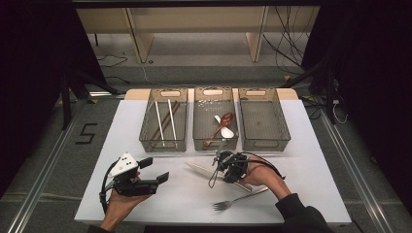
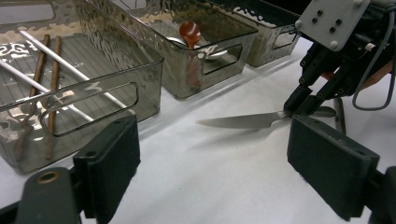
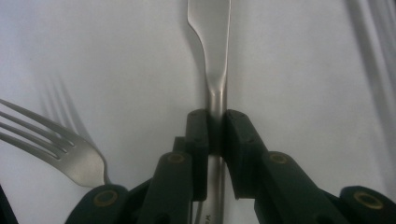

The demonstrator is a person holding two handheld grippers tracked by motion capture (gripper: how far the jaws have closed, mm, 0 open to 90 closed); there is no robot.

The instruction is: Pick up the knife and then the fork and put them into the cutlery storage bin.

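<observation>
Jaws of the right gripper (image 3: 215, 133) pinch the knife (image 3: 212, 51) handle, fork (image 3: 56, 144) just beside; left gripper (image 2: 212, 163) jaws spread over bare table (image 2: 210, 186)

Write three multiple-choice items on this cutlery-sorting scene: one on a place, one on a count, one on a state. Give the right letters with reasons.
1. Where does the fork lie?
A. in the left bin
B. on the table, near the right hand
C. in the right bin

2. How many clear bins stand in a row at the far side of the table?
A. two
B. three
C. four

3. What is the right gripper doing?
A. closed on the knife
B. open above the fork
C. holding a spoon

Answers:
1 B, the high view shows the fork on the white tabletop beside the right hand.
2 B, three bins stand side by side.
3 A, the right gripper view shows both pads pressing the knife's handle.
</observation>
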